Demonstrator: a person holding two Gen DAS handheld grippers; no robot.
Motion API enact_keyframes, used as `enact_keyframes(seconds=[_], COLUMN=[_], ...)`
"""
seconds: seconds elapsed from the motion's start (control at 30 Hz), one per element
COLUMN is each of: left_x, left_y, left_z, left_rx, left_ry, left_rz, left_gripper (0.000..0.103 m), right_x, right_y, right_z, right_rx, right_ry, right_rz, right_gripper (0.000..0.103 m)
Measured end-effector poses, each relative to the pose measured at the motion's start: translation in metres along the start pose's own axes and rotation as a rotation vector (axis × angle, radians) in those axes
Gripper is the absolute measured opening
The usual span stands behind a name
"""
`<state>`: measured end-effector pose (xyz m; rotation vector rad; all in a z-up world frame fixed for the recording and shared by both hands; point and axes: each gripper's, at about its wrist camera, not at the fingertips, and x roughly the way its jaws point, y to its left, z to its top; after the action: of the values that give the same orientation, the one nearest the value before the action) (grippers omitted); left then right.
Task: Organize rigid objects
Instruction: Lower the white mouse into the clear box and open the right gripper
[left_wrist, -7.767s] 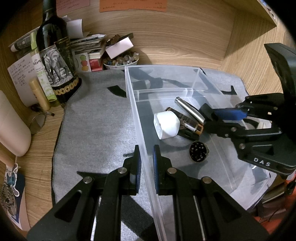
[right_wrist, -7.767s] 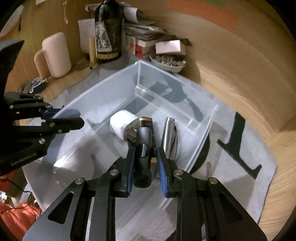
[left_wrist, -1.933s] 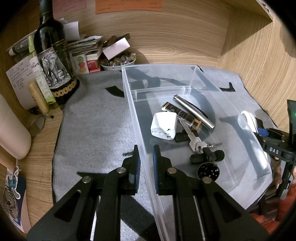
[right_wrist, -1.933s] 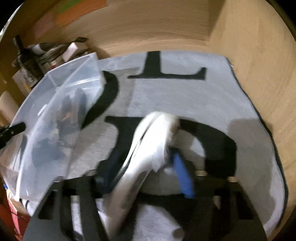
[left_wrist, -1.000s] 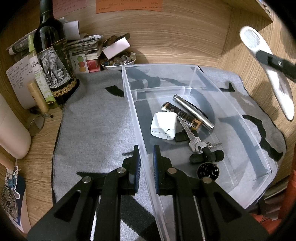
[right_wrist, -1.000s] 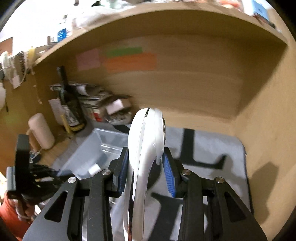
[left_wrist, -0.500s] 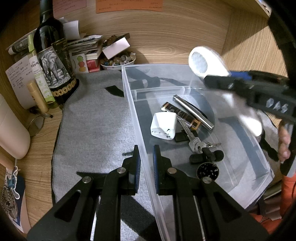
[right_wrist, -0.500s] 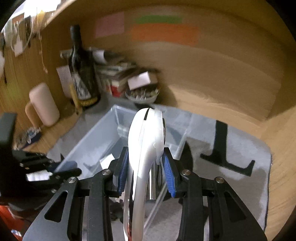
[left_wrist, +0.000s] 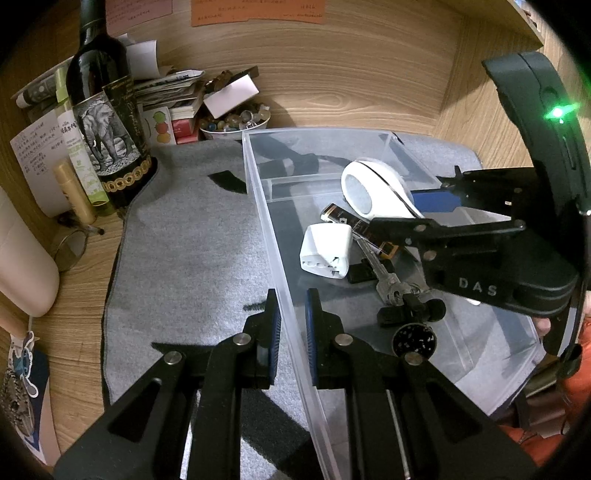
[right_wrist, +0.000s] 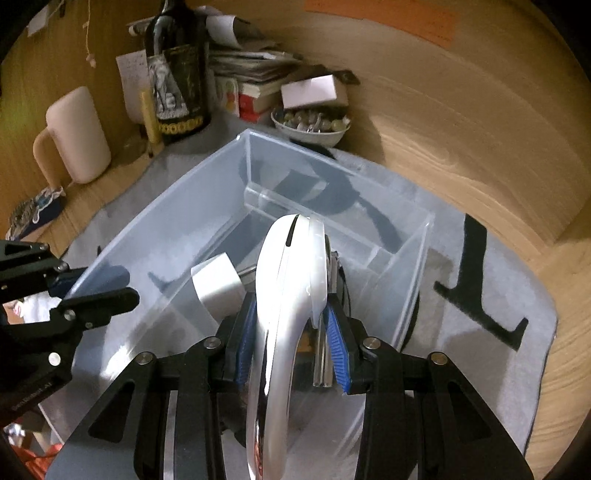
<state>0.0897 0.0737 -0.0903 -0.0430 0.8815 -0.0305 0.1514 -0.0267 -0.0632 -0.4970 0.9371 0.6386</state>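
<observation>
My left gripper (left_wrist: 291, 295) is shut on the near side wall of a clear plastic bin (left_wrist: 258, 184) standing on a grey mat (left_wrist: 184, 240). My right gripper (right_wrist: 290, 321) is shut on a long white curved device (right_wrist: 291, 295), holding it tilted down inside the bin. In the left wrist view the device (left_wrist: 373, 188) hangs just above the things on the bin floor: a white plug adapter (left_wrist: 327, 249), a dark bar (left_wrist: 354, 221), keys (left_wrist: 388, 284), a black clip (left_wrist: 410, 310) and a black round piece (left_wrist: 413, 338). The right gripper (left_wrist: 402, 212) hides part of them.
A dark wine bottle (left_wrist: 107, 122), a bowl of beads (left_wrist: 236, 122), stacked books and papers crowd the back left corner. A pink mug (right_wrist: 74, 136) stands at the left. Wooden walls close the back and right. A divider crosses the bin's far end.
The right gripper has come down from high on the right with the white device, into the bin above the objects. The left gripper has kept still on the bin wall.
</observation>
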Motion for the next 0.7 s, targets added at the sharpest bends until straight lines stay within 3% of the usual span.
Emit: enact_keyframes(seconds=[0.43,0.57,0.63,0.7], left_x=[0.0,-0.001,-0.003,-0.008], left_y=[0.001,0.001,0.001,0.002], left_z=[0.001,0.002,0.002,0.004], left_rx=[-0.003,-0.002,0.005,0.0], left_ry=[0.004,0.009,0.003,-0.009], left_rz=[-0.004,-0.004,0.011,0.021], left_gripper=[0.011,0.011,0.015,0.033], right_x=[-0.003,-0.013,-0.022,-0.032], right_y=[0.003,0.0,-0.001,-0.002], right_z=[0.002,-0.001,-0.002,-0.003], right_rx=[0.002,0.027,0.033,0.036], right_ry=[0.001,-0.027,-0.056,-0.088], right_rz=[0.015,0.03,0.029,0.02], right_gripper=[0.033,0.046,0.053,0.062])
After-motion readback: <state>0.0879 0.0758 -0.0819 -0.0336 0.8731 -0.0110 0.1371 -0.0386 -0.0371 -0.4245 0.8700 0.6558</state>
